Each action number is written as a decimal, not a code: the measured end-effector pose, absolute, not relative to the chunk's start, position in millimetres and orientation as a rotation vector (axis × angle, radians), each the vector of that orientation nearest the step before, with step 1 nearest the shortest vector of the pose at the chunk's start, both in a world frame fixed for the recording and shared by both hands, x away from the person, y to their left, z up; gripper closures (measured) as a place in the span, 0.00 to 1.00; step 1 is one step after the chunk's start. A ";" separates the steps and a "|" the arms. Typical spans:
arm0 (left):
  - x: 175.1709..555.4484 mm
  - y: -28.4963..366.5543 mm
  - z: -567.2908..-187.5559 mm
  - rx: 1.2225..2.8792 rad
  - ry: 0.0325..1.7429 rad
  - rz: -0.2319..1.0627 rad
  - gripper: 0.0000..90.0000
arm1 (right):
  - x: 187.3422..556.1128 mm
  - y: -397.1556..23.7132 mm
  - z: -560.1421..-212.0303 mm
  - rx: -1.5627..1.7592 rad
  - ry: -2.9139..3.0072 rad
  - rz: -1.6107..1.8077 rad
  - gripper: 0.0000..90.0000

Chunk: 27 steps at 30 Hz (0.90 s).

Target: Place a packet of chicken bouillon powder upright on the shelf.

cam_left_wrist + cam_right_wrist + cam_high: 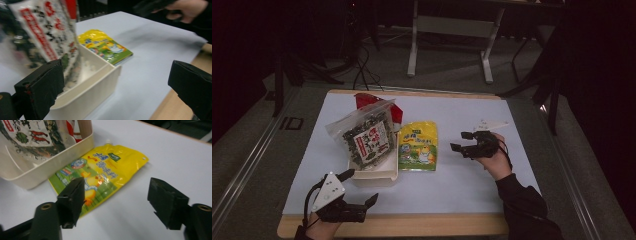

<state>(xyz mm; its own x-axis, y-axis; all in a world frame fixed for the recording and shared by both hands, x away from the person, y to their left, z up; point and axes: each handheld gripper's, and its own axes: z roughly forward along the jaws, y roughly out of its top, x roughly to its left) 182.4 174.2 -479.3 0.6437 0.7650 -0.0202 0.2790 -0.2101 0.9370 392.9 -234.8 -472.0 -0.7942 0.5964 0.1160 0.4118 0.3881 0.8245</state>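
Approaching with my right gripper (pixel 463 141), jaws spread and empty, I aim at the flat yellow-and-green foil snack pouch (pixel 418 146) lying beside the cream plastic bin (pixel 374 177) that props a clear seaweed bag (pixel 364 137), while my left gripper (pixel 360 187) waits open at the bin's near corner.

In the left gripper view the seaweed bag (pixel 42 32) is smeared by blur and cut off by the top and left edges, so its print cannot be read. It hides the far part of the cream box (pixel 95 82). The red packet (pixel 362 99) behind the bag shows a corner alone. The characters on the yellow pouch (pixel 100 173) are too small to read.
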 end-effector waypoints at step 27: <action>185.1 154.1 -506.4 1.847 0.786 0.518 0.02 | 481.8 -173.5 -529.7 1.085 2.573 1.184 0.49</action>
<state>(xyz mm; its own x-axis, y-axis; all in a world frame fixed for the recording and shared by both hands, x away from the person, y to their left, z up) 185.1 154.1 -506.4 0.6945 0.7195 -0.0027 0.2817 -0.2685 0.9212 481.8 -173.5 -529.7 -0.7390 0.6475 0.1862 0.5627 0.4412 0.6991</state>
